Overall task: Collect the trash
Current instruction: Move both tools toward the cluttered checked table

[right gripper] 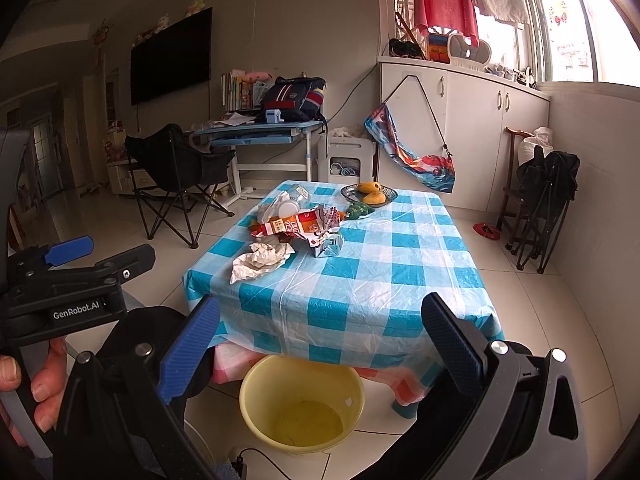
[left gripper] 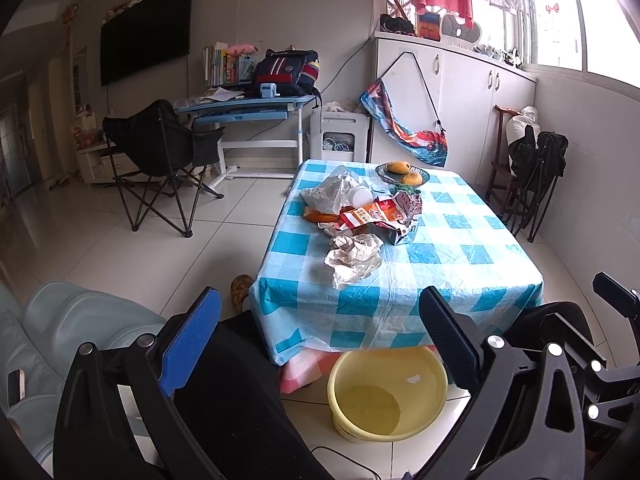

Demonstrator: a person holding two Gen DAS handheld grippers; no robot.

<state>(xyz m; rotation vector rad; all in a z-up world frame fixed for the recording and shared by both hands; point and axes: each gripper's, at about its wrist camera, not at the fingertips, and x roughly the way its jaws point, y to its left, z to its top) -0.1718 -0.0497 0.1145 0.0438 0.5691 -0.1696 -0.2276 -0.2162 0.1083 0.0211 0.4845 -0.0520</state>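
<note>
— Where is the trash found?

— A heap of it (left gripper: 362, 212) is piled on the checked cloth of the counter (left gripper: 460, 256), toward the far left corner. A crumpled white paper (left gripper: 352, 256) is laid nearest the front edge; behind it a torn orange and red wrapper (left gripper: 376, 214) is spread over a small blue carton (left gripper: 404, 234), and a clear plastic bag (left gripper: 330, 194) with a white cap is bunched at the back.

— What else is carried there?

— A dark dish of yellow fruit (left gripper: 404, 172) is set by the far edge, just beyond the heap.

— And below?

— A yellow basin (left gripper: 388, 392) is placed on the floor tiles, partly tucked under the front edge.

— How are the fingers held?

— The left gripper (left gripper: 320, 344) and the right gripper (right gripper: 320, 344) are both spread wide, nothing is gripped, and both are kept short of the counter, well apart from the heap.
</note>
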